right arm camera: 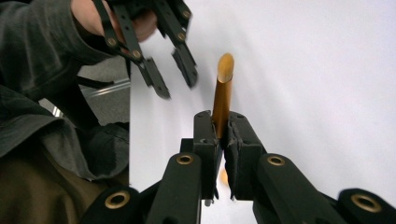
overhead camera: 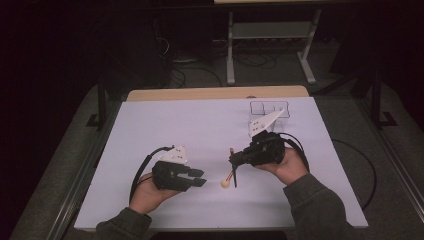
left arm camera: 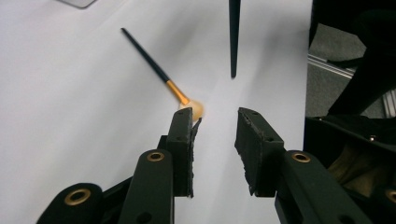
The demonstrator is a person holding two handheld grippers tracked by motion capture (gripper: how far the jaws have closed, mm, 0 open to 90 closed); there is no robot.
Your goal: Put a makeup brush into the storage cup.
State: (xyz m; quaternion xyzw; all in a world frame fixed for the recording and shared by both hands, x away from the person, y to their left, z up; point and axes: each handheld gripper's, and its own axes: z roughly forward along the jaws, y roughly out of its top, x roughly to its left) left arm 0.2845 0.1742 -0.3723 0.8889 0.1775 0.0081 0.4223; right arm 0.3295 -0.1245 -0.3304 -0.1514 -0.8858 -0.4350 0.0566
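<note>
A gold-ferruled brush (right arm camera: 222, 93) is clamped upright in the right gripper (right arm camera: 223, 130), kept off the surface (overhead camera: 200, 130); the left gripper (left arm camera: 215, 140), jaws spread, is aimed at a second brush (left arm camera: 159, 70) lying flat, likely for pickup.

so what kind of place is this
Probably a lab or workshop set up for recording, not a home. A plain white table stands under a dark surround, with loose cables and a metal stand on the carpet behind. On it, handheld grippers work with makeup brushes.
</note>
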